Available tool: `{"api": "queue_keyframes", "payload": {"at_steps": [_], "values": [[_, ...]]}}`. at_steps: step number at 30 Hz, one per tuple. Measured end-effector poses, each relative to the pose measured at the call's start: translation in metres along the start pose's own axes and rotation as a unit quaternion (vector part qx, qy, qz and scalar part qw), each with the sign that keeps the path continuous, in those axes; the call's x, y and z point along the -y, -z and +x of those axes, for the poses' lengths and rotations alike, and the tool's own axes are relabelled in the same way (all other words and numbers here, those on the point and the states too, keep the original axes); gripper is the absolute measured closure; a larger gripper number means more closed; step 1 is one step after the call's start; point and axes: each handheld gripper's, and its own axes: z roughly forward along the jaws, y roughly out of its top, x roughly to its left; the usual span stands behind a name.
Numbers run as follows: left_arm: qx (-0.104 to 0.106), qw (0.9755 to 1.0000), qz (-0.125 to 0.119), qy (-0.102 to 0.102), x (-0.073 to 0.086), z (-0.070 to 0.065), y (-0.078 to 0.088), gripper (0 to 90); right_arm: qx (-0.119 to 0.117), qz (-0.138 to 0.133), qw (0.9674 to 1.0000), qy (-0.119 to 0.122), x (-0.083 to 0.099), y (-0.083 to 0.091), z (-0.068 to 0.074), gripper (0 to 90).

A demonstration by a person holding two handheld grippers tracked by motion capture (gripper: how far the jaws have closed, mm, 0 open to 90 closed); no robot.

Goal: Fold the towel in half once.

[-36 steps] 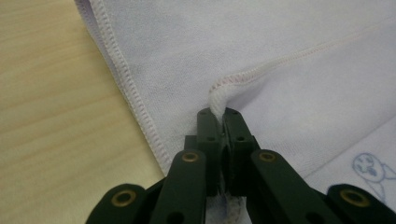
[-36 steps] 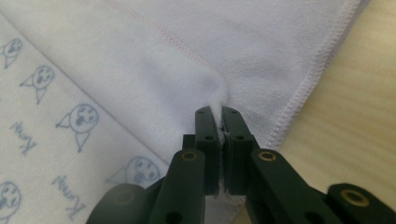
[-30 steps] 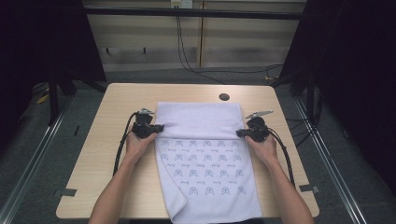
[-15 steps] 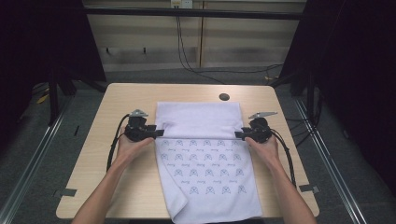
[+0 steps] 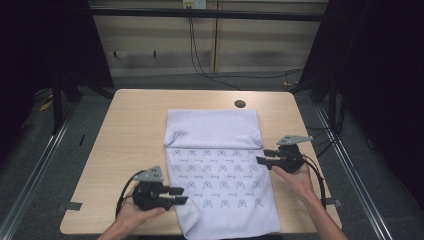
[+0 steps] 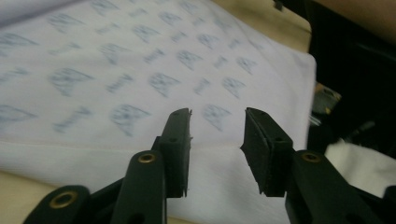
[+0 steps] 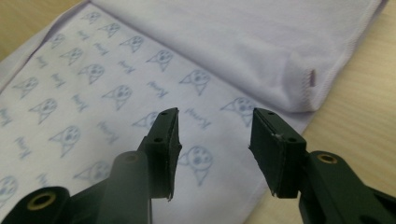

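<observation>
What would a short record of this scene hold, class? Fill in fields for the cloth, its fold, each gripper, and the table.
cloth: pale printed cloth lying flat on the table, near edge hanging over the front
fold: plain far part folded toward the person, over the printed area
left gripper: open, jaws just closing a little, nothing between them, at the cloth's left edge
right gripper: open, nothing held, at the cloth's right edge below the fold
table: light wood, with a dark round spot near the far edge

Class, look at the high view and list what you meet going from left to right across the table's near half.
Left hand-held gripper → printed cloth → right hand-held gripper.
</observation>
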Motion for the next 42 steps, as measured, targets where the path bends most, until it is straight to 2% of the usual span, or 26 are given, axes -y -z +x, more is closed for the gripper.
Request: {"api": "queue_keyframes", "payload": {"at_steps": [1,4,5,8,9,10,11,12,13,14,15,16,19,21,24,26,27,30,31,32,33,34,37,38,41,42], "values": [[0.013,0.9999,0.002,-0.006,0.001,-0.005,-0.004,55.9,-0.004,0.0,1.0,0.0,0.002,0.002,0.003,52.2],[0.033,0.9991,0.014,-0.022,0.0,-0.017,-0.018,50.6,-0.009,-0.003,1.0,0.003,0.008,0.005,0.006,52.1],[0.03,0.9988,0.023,-0.032,0.0,-0.02,-0.024,49.3,-0.009,-0.003,1.0,0.003,0.008,0.004,0.005,52.2],[0.022,0.9978,0.048,-0.041,0.0,-0.022,-0.041,45.8,-0.012,-0.004,0.9999,-0.005,0.008,0.003,0.002,52.2],[0.011,0.9969,0.062,-0.046,0.001,-0.022,-0.047,45.9,-0.013,-0.005,0.9999,-0.005,0.008,0.002,0.002,52.1],[0.008,0.9964,0.068,-0.049,0.003,-0.022,-0.05,47.4,-0.013,-0.005,0.9999,-0.006,0.009,0.002,0.002,52.2],[0.002,0.995,0.082,-0.058,0.004,-0.022,-0.052,53.4,-0.013,-0.004,0.9999,-0.004,0.009,0.002,0.002,52.0],[0.002,0.9943,0.089,-0.059,0.006,-0.021,-0.053,66.3,-0.014,-0.002,0.9999,-0.002,0.009,0.001,0.002,52.0],[0.001,0.9948,0.088,-0.052,0.007,-0.021,-0.051,74.2,-0.014,-0.002,0.9999,-0.002,0.009,0.001,0.003,51.9],[0.003,0.9955,0.082,-0.047,0.008,-0.021,-0.048,83.3,-0.014,-0.001,0.9999,-0.003,0.009,0.001,0.003,51.9],[-0.004,0.9967,0.069,-0.043,0.01,-0.023,-0.043,87.6,-0.015,-0.001,0.9999,-0.003,0.009,0.001,0.004,51.9],[-0.01,0.9968,0.066,-0.043,0.011,-0.025,-0.039,88.0,-0.015,-0.001,0.9999,-0.001,0.01,0.001,0.004,51.9],[-0.028,0.9983,0.041,-0.031,0.016,-0.027,-0.023,88.4,-0.019,0.007,0.9998,0.005,0.01,-0.001,0.007,51.9],[-0.033,0.9988,0.034,-0.011,0.021,-0.026,-0.011,88.4,-0.023,0.026,0.9993,0.015,0.013,-0.007,0.01,51.8],[-0.049,0.9985,0.026,0.003,0.032,-0.027,0.007,88.5,-0.017,0.062,0.9976,0.026,0.018,-0.018,0.011,51.8],[-0.065,0.9976,0.018,0.016,0.039,-0.027,0.021,88.5,-0.017,0.082,0.9962,0.023,0.023,-0.025,0.011,51.9],[-0.068,0.9973,0.014,0.026,0.043,-0.027,0.028,88.5,-0.019,0.075,0.9967,0.024,0.024,-0.026,0.011,51.7],[-0.069,0.9965,0.006,0.046,0.053,-0.027,0.046,88.4,-0.018,0.08,0.9965,0.017,0.023,-0.025,0.011,52.0],[-0.063,0.9968,0.004,0.049,0.053,-0.028,0.049,87.9,-0.02,0.079,0.9965,0.016,0.023,-0.025,0.01,52.0],[-0.069,0.9966,0.004,0.045,0.052,-0.029,0.052,86.2,-0.019,0.079,0.9965,0.021,0.023,-0.026,0.01,52.2],[-0.077,0.996,-0.006,0.045,0.049,-0.028,0.059,80.6,-0.016,0.079,0.9963,0.027,0.023,-0.026,0.011,52.1],[-0.077,0.996,-0.006,0.045,0.049,-0.028,0.059,78.0,-0.016,0.079,0.9963,0.027,0.023,-0.026,0.011,52.1],[-0.094,0.9939,-0.032,0.047,0.043,-0.017,0.069,74.7,-0.006,0.082,0.9957,0.042,0.023,-0.026,0.015,51.2],[-0.111,0.9919,-0.039,0.047,0.04,-0.008,0.071,71.3,-0.005,0.082,0.9956,0.044,0.023,-0.026,0.015,50.9],[-0.108,0.9917,-0.058,0.039,0.027,0.016,0.061,69.1,-0.013,0.078,0.996,0.04,0.024,-0.026,0.014,50.9],[-0.113,0.9916,-0.054,0.035,0.02,0.026,0.053,67.4,-0.013,0.08,0.996,0.037,0.024,-0.026,0.013,50.9]]}}
